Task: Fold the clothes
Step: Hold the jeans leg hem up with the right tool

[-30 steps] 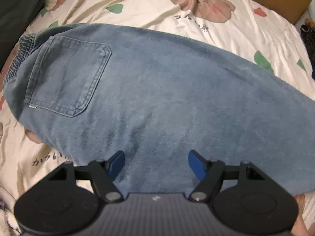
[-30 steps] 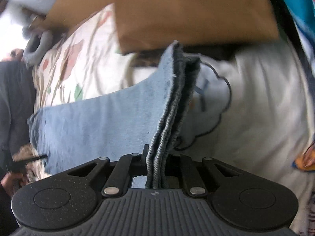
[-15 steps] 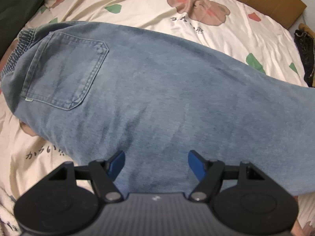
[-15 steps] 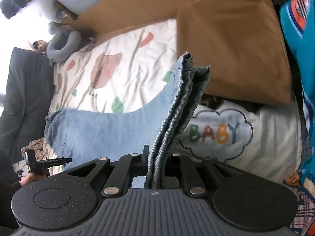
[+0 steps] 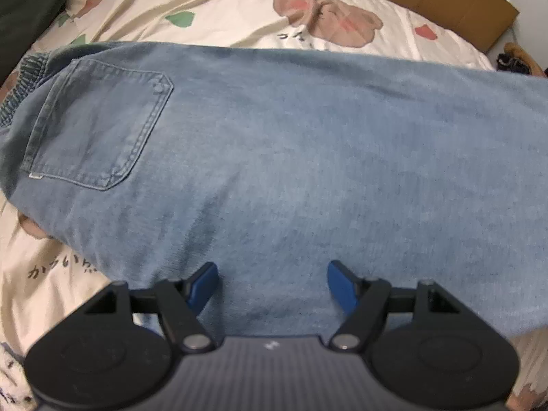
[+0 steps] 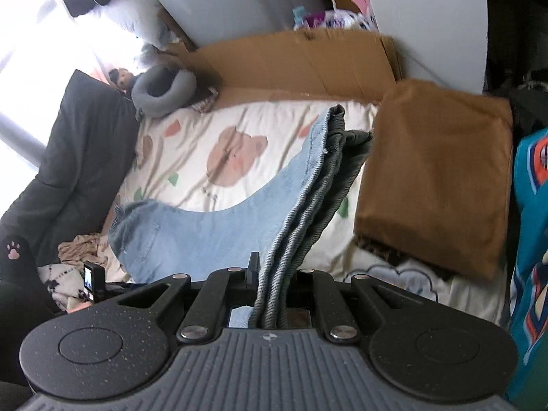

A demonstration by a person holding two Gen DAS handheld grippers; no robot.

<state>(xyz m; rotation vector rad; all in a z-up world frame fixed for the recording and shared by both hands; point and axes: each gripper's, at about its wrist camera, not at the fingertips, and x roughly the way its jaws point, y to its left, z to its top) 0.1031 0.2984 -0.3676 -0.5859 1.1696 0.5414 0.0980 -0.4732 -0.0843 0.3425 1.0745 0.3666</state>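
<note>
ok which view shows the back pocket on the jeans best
The left wrist view. The back pocket fills its upper left, stitching and rivet sharp, on the jeans ahead of the open left gripper. The right wrist view shows it only small and faint, far beyond the right gripper.

The jeans point(image 5: 291, 144) ran off the left wrist view's right edge. In the right wrist view, denim folds hid the right hand-held gripper point(image 6: 272, 294) fingertips, and the brown cushion point(image 6: 435, 171) was blurred.
</note>
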